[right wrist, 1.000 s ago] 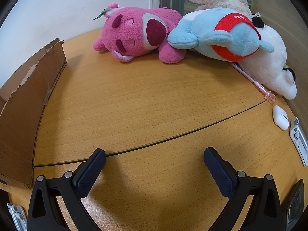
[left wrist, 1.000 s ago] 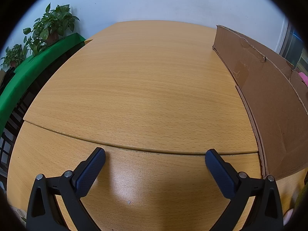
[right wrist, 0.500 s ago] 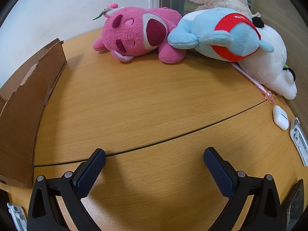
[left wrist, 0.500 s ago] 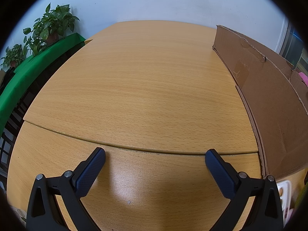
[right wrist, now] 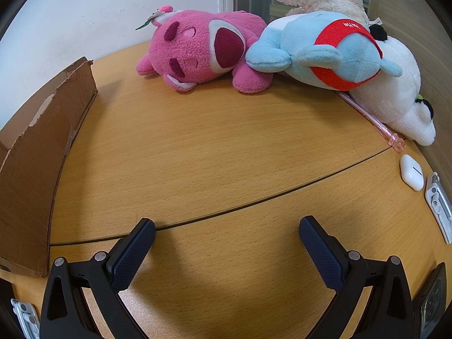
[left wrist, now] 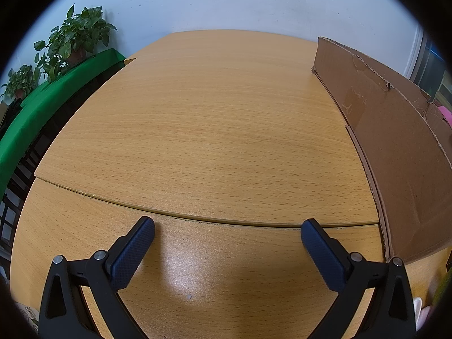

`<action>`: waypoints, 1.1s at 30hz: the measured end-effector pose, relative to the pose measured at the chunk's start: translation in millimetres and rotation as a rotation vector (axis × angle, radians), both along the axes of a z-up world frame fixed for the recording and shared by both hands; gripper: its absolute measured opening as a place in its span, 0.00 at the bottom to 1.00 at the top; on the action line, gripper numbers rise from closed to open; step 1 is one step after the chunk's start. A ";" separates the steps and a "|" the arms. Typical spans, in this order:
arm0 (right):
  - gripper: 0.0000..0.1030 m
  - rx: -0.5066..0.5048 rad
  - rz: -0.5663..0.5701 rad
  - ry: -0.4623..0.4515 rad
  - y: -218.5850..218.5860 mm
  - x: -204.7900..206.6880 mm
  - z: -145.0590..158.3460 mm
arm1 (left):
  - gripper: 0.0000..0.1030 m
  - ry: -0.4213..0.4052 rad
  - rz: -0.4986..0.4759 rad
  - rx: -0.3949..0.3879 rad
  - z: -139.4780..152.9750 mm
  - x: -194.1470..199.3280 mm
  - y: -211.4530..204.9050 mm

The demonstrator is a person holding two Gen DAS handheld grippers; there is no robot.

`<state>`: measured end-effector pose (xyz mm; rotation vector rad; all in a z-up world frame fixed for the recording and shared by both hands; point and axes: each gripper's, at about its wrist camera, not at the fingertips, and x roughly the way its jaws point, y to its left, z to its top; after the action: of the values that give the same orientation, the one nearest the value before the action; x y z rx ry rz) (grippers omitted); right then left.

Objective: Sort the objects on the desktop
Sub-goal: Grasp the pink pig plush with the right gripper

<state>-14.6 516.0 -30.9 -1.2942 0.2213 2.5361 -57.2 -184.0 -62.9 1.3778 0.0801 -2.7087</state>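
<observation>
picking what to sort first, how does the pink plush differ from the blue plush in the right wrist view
The pink plush is pink with dark red patches; the blue plush is light blue with a red band. The pink plush lies left, nearer the cardboard box; the blue plush lies right, leaning on a white plush. Both are soft toys lying on the wooden desk, touching each other.

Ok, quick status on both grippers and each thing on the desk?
left gripper: open, empty
right gripper: open, empty
cardboard box: standing, top torn
pink plush: lying down
blue plush: lying against the pink one
white plush: lying down
earbud case: closed
pink pen: flat, partly under plush
</observation>
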 end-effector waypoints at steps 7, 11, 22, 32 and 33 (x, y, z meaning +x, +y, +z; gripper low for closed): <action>1.00 0.027 0.080 0.004 -31.7 35.7 9.7 | 1.00 0.000 0.000 0.000 0.0 0.1 0.0; 1.00 0.132 0.253 0.037 -88.5 79.1 36.6 | 1.00 0.001 0.000 0.000 -0.1 0.1 0.0; 1.00 -0.234 0.867 0.140 -290.1 155.9 115.6 | 1.00 0.001 0.000 0.000 0.0 0.1 0.0; 0.99 -0.268 0.984 -0.019 -371.8 166.8 62.3 | 0.99 -0.042 -0.021 0.014 6.8 22.7 -2.1; 0.99 -0.279 0.976 -0.039 -373.2 167.7 55.5 | 0.99 -0.026 -0.011 0.048 14.7 36.4 -1.8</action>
<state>153.2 142.8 24.6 -1.8976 -0.1139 3.3428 -20.8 -185.9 -48.1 1.4294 0.1362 -2.7143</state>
